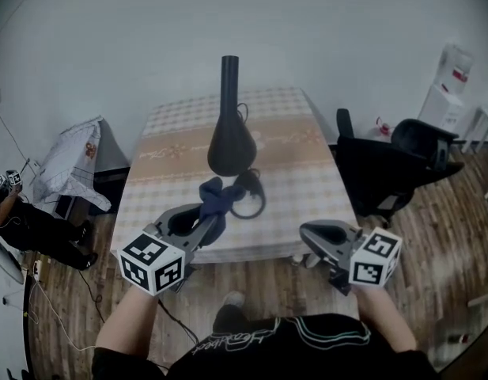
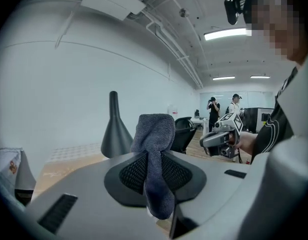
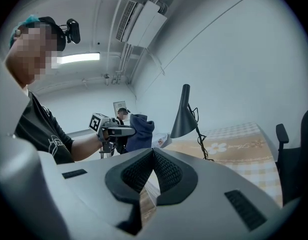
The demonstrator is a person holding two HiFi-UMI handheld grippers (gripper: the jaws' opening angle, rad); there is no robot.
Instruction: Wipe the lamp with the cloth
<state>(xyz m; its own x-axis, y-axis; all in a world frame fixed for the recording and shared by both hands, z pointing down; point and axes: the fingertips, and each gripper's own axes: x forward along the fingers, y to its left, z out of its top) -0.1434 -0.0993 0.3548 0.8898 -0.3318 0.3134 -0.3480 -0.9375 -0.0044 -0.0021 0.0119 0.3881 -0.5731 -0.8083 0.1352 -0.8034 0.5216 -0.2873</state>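
The black lamp (image 1: 230, 137) stands on the table (image 1: 307, 182), a wide cone with a thin neck pointing up; it also shows in the left gripper view (image 2: 114, 130) and the right gripper view (image 3: 184, 115). Its cable (image 1: 249, 197) lies coiled in front of it. My left gripper (image 1: 206, 220) is shut on a dark blue cloth (image 1: 214, 198), held above the table's near edge, short of the lamp. The cloth (image 2: 154, 149) bunches out above the jaws. My right gripper (image 1: 311, 232) hovers off the table's near right corner, shut with nothing in it (image 3: 154, 154).
A black office chair (image 1: 394, 165) stands right of the table. A cloth-covered stand (image 1: 69, 165) is at the left, with a person (image 1: 22, 220) beyond it. A white water dispenser (image 1: 445, 93) is at the far right. Wooden floor surrounds the table.
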